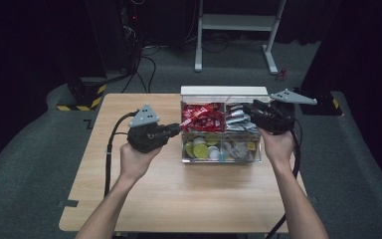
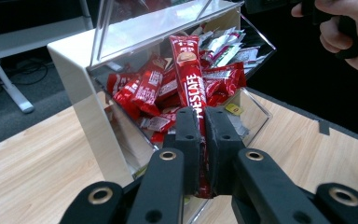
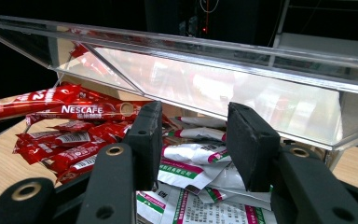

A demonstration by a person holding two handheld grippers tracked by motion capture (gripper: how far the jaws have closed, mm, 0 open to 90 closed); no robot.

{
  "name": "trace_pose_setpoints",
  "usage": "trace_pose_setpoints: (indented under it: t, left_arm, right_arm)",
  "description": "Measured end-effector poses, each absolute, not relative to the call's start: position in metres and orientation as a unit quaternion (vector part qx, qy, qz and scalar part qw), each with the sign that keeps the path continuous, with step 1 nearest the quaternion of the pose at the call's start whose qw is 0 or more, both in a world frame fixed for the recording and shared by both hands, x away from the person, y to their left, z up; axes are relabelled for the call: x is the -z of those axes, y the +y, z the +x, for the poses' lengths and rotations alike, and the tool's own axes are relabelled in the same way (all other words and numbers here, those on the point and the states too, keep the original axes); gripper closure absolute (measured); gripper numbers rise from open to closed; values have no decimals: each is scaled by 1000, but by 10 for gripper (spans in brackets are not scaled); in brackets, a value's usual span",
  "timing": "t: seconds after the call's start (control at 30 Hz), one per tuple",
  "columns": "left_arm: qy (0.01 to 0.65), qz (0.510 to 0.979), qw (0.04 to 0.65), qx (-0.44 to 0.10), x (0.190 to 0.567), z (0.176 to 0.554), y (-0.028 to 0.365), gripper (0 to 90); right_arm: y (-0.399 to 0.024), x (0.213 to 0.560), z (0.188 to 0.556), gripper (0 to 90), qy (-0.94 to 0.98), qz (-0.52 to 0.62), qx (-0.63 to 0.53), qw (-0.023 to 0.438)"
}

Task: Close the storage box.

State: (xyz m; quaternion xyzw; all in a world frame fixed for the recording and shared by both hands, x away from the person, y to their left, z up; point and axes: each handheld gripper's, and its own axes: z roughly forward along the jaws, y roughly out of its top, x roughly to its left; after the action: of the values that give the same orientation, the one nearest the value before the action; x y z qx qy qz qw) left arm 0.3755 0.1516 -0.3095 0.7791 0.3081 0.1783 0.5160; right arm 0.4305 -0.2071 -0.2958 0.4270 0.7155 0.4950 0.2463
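While the left gripper (image 1: 175, 129) points level toward the clear acrylic organizer (image 1: 221, 157) in the high view, its hand (image 1: 135, 162) grips the body from below with the forearm coming up from the table's near edge. The right gripper (image 1: 248, 107) hangs over the organizer's back right compartment, its wrist bent inward.

In the left gripper view, the jaws are clamped on one end of a red Nescafe stick (image 2: 190, 79), whose free length stands up over the heap of red sachets (image 2: 142, 91) in the back left compartment. The likely trouble is the stick snagging its neighbours or the raised lid (image 2: 158, 25) as it comes out, dragging other sachets over the wall; the hold sits near one end, so the stick could also swivel or slip.

In the right gripper view, the jaws stand apart with nothing between them, hovering above the white sachets (image 3: 191, 179) under the lid's edge (image 3: 214, 46).
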Motion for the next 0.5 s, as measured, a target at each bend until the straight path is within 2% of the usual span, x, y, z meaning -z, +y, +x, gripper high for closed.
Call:
trace_pose_setpoints:
  t: [0.5]
  left_arm:
    - [323, 763, 529, -181, 315, 362, 180, 848]
  right_arm:
    - [-206, 294, 431, 559, 719, 430, -488, 247]
